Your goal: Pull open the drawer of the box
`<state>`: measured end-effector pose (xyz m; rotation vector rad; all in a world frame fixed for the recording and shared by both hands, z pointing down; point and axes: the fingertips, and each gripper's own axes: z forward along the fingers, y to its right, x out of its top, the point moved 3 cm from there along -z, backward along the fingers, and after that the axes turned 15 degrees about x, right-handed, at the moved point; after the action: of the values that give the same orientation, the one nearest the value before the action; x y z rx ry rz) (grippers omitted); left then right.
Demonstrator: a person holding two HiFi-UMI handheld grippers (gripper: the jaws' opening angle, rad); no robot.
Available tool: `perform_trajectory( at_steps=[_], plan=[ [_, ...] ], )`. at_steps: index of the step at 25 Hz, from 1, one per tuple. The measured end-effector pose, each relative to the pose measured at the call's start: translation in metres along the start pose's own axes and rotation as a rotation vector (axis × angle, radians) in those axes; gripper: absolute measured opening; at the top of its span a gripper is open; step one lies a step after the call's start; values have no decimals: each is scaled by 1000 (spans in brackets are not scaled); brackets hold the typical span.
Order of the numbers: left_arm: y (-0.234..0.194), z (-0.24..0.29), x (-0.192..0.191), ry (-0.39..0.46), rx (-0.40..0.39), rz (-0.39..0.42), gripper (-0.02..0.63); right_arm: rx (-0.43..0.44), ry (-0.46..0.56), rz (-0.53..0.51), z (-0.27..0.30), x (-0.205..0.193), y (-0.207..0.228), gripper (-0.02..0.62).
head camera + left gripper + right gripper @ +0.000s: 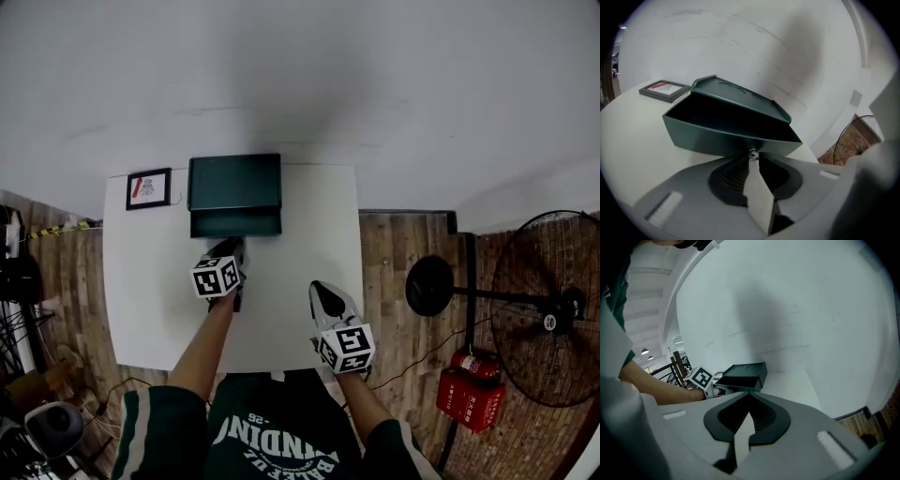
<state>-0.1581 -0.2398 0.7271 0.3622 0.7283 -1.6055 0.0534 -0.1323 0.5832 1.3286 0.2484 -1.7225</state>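
At drawer (717, 136) front: your left claw (753, 158) clamps the small knob (753, 153).
Handling: seems light, rigid; pull straight.
Your right claw (749, 395): together, empty.

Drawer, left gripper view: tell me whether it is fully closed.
No, the drawer stands pulled out of the box, its dark inside showing.

I read the box (234, 183) and its drawer (717, 138) as dark green with a smooth, satin finish, probably plastic. The knob (753, 153) is bright metal. The table (309, 291) is white, smooth and matt. The left gripper (753, 158) and right gripper (749, 401) have matt grey plastic shells and dark ribbed pads (761, 417). The floor (398, 281) is rough wood plank.
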Motion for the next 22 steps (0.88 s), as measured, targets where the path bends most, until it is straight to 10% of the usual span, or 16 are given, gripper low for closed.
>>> perform_trajectory(
  at_steps=[22],
  plan=[
    [-5, -24, -44, -54, -20, -27, 123, -8, 28, -34, -4, 18, -9, 2]
  ],
)
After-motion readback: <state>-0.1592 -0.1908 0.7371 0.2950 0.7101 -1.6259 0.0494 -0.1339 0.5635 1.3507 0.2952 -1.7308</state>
